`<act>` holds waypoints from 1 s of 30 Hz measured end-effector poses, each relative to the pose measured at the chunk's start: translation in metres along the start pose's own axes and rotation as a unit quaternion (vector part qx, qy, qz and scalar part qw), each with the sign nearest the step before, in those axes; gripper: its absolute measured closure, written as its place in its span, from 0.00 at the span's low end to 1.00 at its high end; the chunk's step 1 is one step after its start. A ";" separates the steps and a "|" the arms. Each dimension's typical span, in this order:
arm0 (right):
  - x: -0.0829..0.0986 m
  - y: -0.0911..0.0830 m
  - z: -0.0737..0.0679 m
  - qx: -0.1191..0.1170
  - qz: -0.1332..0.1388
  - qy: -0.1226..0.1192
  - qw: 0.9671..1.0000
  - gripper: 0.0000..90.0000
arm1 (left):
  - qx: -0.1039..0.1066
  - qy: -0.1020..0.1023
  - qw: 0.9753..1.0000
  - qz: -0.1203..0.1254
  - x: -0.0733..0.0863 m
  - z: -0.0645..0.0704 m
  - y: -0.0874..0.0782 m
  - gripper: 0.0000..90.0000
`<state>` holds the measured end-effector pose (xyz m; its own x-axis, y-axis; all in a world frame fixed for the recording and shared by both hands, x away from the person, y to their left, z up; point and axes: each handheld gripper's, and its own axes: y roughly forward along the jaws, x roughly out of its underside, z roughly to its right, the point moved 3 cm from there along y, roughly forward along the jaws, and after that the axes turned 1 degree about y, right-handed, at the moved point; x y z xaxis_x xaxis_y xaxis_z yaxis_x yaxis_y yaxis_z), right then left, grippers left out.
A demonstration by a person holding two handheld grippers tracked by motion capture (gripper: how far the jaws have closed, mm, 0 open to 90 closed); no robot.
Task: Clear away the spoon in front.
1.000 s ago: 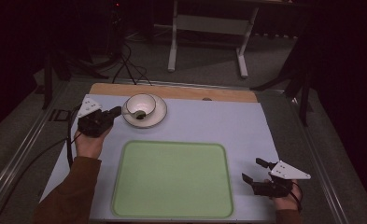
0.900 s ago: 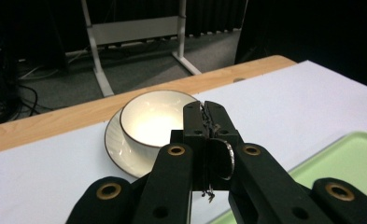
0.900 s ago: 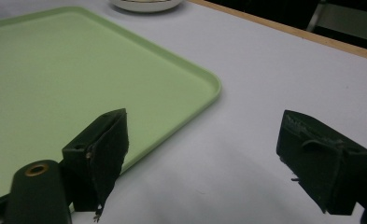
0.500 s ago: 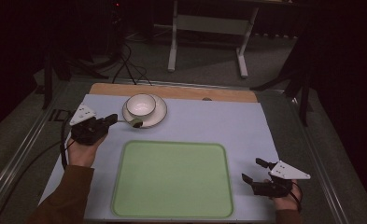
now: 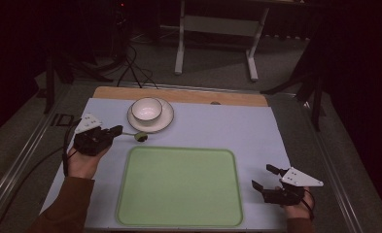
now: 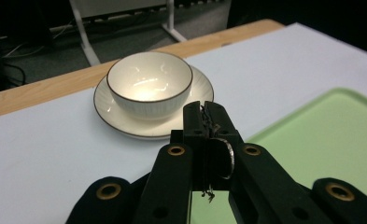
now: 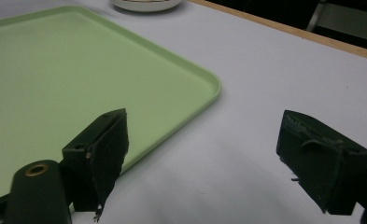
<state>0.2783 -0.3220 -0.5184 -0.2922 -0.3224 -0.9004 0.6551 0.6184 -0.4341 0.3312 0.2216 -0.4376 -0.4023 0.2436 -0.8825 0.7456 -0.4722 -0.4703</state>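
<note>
A table with a wooden far edge is covered by a pale blue-grey mat. On the mat, a light green tray is laid at the near side. A white saucer is set beyond the tray's far left corner, and a small dark green object is seen between saucer and tray.

Overhead camera, two low gripper-mounted close-ups
</note>
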 end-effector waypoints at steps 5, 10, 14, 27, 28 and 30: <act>0.000 0.000 0.000 0.001 0.001 0.001 1.000 0.18 | 0.001 -0.002 1.000 -0.027 0.003 -0.001 0.001 0.98; 0.000 0.000 0.000 0.001 0.000 0.000 1.000 0.18 | 0.004 -0.008 0.998 -0.065 0.006 -0.003 0.008 0.99; 0.000 0.000 0.000 0.002 0.000 0.001 1.000 0.18 | 0.011 -0.011 0.995 -0.094 0.008 -0.004 0.019 0.99; 0.000 0.000 0.000 0.001 0.000 0.000 1.000 0.18 | -0.049 -0.018 0.998 -0.023 -0.007 -0.005 0.052 0.95; 0.000 0.000 0.000 0.001 0.000 0.001 1.000 0.18 | -0.052 -0.022 0.998 -0.011 -0.008 -0.004 0.055 0.96; 0.000 0.000 0.000 0.001 0.000 0.001 1.000 0.18 | -0.063 -0.022 0.998 0.002 -0.009 -0.002 0.060 0.96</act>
<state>0.2783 -0.3220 -0.5185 -0.2936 -0.3221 -0.9000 0.6564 0.6165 -0.4348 0.3805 0.1929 -0.4581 -0.4200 0.2036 -0.8844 0.8068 -0.3625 -0.4666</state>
